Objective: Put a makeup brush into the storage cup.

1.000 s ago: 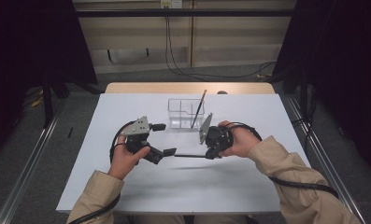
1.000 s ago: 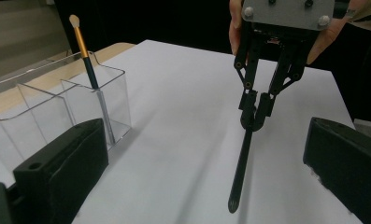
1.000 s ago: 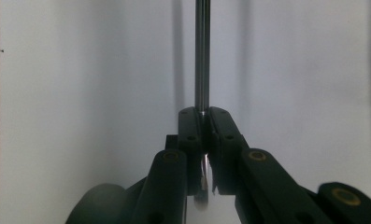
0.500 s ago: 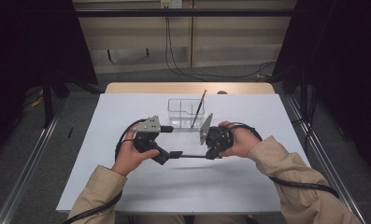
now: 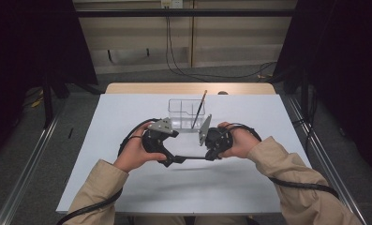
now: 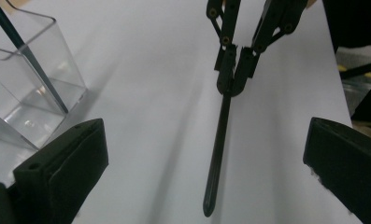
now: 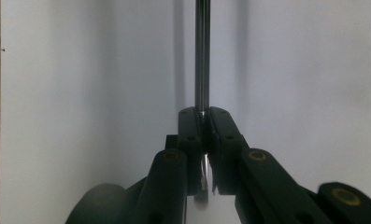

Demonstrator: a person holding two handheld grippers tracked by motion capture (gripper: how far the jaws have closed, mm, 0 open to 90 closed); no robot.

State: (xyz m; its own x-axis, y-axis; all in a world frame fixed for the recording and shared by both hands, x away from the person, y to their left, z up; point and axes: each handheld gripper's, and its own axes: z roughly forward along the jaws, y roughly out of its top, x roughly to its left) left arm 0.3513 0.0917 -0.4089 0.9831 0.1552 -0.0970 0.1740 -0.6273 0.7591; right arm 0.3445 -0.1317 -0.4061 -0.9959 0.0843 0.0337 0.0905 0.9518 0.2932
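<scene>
The right gripper (image 5: 211,154) is clamping its jaws tight on one end of a dark pen (image 6: 219,140), holding it level just above the white tabletop (image 5: 127,108), in front of the clear organizer (image 5: 186,115). The left gripper (image 5: 172,159) is facing the pen's free tip with its jaws spread wide, gripping nothing. Another pen (image 5: 198,108) is leaning inside the organizer.

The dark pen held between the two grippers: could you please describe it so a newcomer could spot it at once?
On the white table, just nearer the person than the clear organizer, the right gripper clamps a dark pen lying level toward the open left gripper. The other pen stands tilted inside the organizer.
</scene>
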